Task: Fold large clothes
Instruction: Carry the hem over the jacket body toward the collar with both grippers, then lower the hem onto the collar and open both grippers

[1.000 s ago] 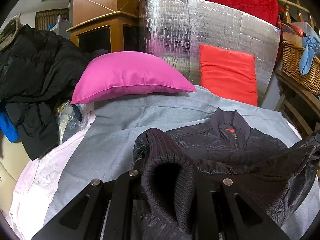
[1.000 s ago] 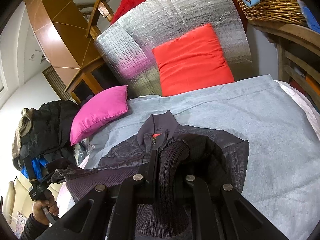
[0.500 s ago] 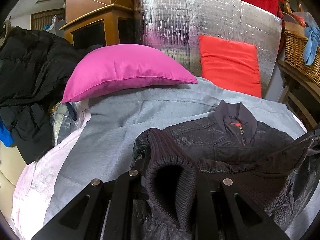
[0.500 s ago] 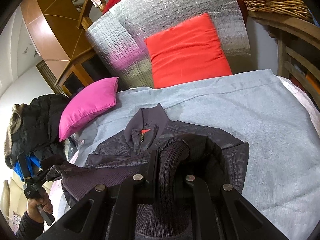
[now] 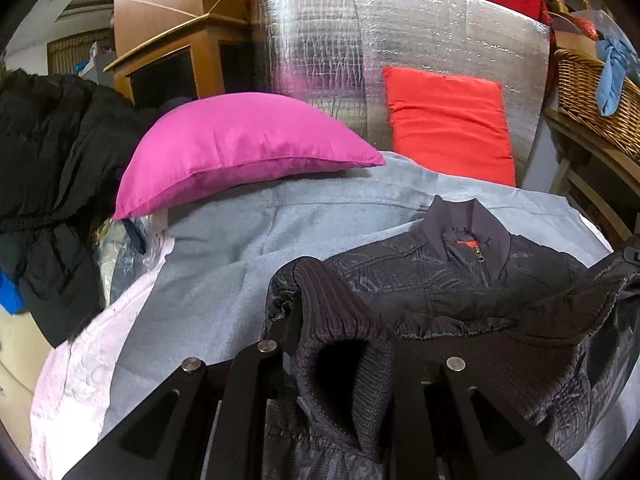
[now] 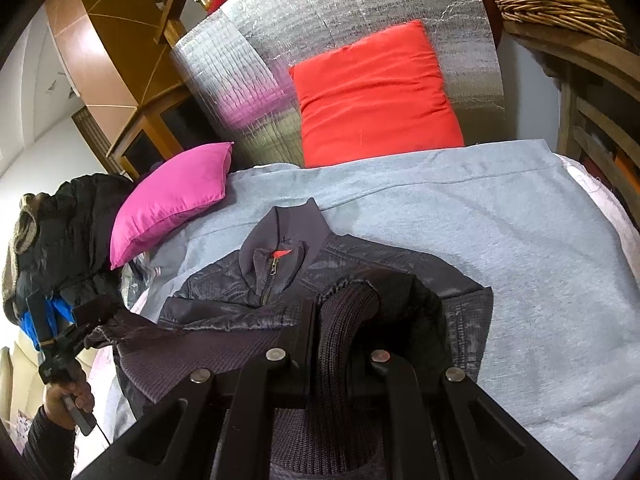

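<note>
A dark quilted jacket (image 5: 432,276) with a zip collar and red tab lies front-up on the grey blanket (image 5: 248,240); it also shows in the right wrist view (image 6: 256,288). My left gripper (image 5: 340,320) is shut on the ribbed knit hem at the jacket's left bottom corner. My right gripper (image 6: 344,312) is shut on the ribbed hem at the right bottom corner. Both corners are lifted above the blanket and the hem stretches between them. The left gripper also shows at the far left of the right wrist view (image 6: 92,312).
A pink pillow (image 5: 240,152) lies at the back left, a red cushion (image 5: 448,120) leans on a silver foil panel (image 5: 360,48). A black coat pile (image 5: 48,152) sits at left. A wicker basket (image 5: 592,100) stands on wooden shelving at right.
Both grippers have carried the jacket's hem forward toward the collar. The pillows and collar appear nearer than before.
</note>
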Tool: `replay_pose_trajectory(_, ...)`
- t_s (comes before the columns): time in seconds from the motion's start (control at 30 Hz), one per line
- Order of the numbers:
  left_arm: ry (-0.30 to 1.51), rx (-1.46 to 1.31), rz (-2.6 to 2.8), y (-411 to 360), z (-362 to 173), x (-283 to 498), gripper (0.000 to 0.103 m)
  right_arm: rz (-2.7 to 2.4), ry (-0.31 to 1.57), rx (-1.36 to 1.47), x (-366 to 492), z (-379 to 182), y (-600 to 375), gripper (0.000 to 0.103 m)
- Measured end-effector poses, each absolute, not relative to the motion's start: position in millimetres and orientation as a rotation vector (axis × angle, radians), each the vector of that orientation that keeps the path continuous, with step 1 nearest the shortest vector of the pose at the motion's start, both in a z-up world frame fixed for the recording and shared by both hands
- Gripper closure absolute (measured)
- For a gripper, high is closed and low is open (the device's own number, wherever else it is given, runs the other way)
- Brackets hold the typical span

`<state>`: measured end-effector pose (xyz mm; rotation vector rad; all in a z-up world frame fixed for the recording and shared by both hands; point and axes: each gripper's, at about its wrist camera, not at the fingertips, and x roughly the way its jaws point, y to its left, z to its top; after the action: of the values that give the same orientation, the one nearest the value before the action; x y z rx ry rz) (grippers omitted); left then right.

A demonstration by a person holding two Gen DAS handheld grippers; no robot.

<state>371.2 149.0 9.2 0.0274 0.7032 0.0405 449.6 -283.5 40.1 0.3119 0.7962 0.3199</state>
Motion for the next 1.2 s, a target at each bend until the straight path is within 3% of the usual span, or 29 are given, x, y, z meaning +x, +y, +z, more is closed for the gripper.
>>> replay_pose_trajectory(0.43,0.752,0.026,0.038,149.3,9.6,427.2,0.087,0.305,0.818,0.327,497.5,50.3,-284.4,0.092)
replay_pose_trajectory(1.2,0.908,0.052,0.063,138.7,-53.6,509.4,0.087,0.229,1.007,0.383,587.7,-26.0,-292.3,0.092)
